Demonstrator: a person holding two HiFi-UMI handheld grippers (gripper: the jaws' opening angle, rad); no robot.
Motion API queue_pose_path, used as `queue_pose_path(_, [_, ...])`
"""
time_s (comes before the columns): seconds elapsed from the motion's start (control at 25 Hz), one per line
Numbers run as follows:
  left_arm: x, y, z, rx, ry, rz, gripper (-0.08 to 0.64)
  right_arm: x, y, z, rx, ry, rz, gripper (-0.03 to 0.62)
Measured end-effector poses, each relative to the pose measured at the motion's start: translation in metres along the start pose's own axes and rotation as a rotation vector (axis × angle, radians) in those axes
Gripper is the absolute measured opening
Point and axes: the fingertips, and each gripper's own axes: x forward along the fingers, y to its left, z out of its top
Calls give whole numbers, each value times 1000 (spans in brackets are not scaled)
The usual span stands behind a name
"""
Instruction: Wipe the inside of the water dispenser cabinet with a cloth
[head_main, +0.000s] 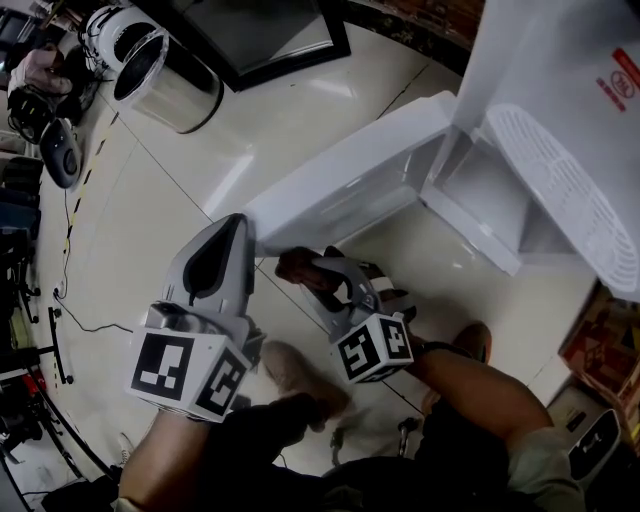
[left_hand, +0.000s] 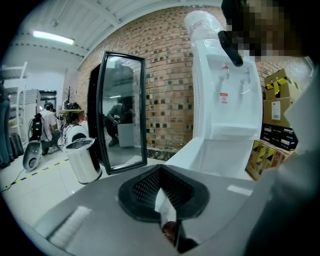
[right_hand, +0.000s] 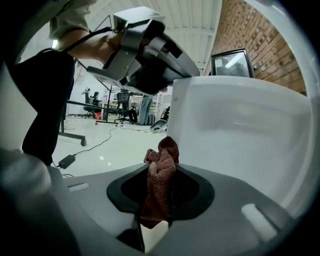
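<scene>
The white water dispenser (head_main: 560, 80) (left_hand: 225, 100) stands at the right, and its low cabinet door (head_main: 350, 180) (left_hand: 200, 155) (right_hand: 240, 140) swings open toward me. The cabinet's white inside (head_main: 480, 195) shows behind the door. My left gripper (head_main: 243, 228) (left_hand: 167, 210) (right_hand: 150, 60) is shut at the door's free corner, with a thin white edge pinched between its jaws. Just right of it and below the door's edge, my right gripper (head_main: 315, 272) (right_hand: 157, 200) is shut on a reddish-brown cloth (head_main: 298, 266) (right_hand: 161, 170). The bunched cloth sticks out past the jaws, close to the door's face.
A steel bin (head_main: 165, 75) (left_hand: 84, 160) and a black-framed mirror (head_main: 260, 30) (left_hand: 122, 115) stand on the tiled floor to the far left. Cardboard boxes (left_hand: 277, 110) (head_main: 600, 340) sit right of the dispenser. Cables (head_main: 70, 320) run along the left.
</scene>
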Motion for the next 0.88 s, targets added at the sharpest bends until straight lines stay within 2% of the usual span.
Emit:
queue_pose_path(0.16, [0,2,0,-5,-6,1,0,12,-15,-8,-14,15,-35,120])
queue_pose_path(0.36, [1,5,0,-14,-9,4,0,15,-31,-16,16,31,-78,121])
queue_pose_path(0.56, [0,5,0,-18,-13,8,0,18,-78,-35,69,82,-209,120])
queue_pose_path(0.72, [1,7,0,-23,-14,25,0,21,-95,-38,60,97,-228,127])
queue_pose_path(0.88, [2,7,0,-22,-13,34,0,12,-107,-47,94,108,-276,126])
